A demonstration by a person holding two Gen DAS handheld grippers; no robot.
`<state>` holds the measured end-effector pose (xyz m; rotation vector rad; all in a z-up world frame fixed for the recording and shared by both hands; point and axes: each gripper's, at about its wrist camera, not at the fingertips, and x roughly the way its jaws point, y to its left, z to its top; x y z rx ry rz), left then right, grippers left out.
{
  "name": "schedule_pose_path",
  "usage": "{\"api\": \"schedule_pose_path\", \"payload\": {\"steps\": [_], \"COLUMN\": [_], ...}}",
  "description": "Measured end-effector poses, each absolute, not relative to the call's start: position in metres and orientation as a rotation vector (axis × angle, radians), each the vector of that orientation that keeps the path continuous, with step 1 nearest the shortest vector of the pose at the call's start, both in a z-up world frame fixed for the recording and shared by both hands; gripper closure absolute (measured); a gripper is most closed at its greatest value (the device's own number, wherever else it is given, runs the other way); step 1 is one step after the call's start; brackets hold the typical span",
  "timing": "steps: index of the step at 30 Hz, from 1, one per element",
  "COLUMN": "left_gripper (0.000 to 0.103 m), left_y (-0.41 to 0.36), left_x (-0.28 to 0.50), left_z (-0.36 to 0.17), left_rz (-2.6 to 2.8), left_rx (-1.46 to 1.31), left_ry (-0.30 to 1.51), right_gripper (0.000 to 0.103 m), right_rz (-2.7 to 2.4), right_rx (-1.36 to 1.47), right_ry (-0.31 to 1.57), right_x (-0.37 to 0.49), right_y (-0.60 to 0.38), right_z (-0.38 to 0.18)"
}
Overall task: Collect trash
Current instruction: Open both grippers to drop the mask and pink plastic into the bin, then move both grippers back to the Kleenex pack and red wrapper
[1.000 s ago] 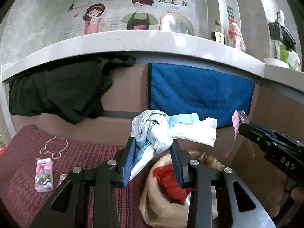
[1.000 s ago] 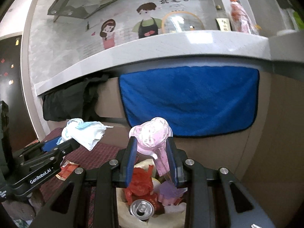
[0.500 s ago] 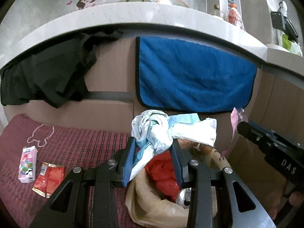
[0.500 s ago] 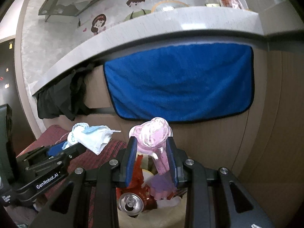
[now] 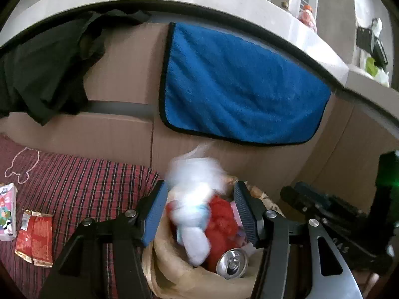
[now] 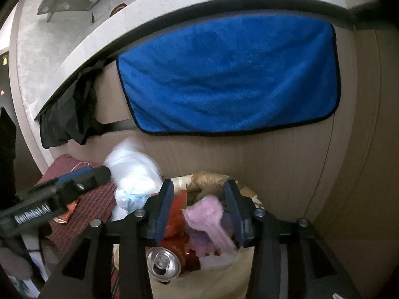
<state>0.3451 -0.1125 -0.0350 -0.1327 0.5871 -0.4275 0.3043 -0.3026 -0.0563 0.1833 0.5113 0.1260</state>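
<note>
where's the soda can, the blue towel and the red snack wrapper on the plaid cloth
soda can (image 5: 232, 263): left wrist view, on its silver top with the pull tab
blue towel (image 6: 232, 74): right wrist view, on the middle of the hanging cloth
red snack wrapper (image 5: 35, 238): left wrist view, on its flat red face

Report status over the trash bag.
Left gripper, right gripper open, jaws just widened. White crumpled tissue wad, pink plastic wrapper dropping into beige bag. Nothing blocking.

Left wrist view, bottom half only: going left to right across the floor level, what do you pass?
Pink carton → red snack wrapper → left gripper, open over the trash bag with the white tissue wad dropping between its fingers → right gripper.
</note>
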Motion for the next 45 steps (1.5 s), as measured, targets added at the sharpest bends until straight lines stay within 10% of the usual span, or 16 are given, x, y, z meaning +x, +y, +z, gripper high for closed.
{"api": "schedule_pose_path", "payload": {"steps": [26, 45], "left_gripper": [0.047, 0.047], "left_y": [0.163, 0.256], "left_x": [0.275, 0.270], "left_z": [-0.004, -0.066], "left_rz": [0.039, 0.084], "left_rx": [-0.245, -0.362], "left_ry": [0.474, 0.563], "right_gripper": [0.062, 0.062], "right_rz": [0.313, 0.462], "right_rx": [0.063, 0.043], "right_ry": [0.496, 0.826], "right_x": [0.298, 0.353], "right_y": [-0.173, -0.006], "right_z": [-0.013, -0.095]}}
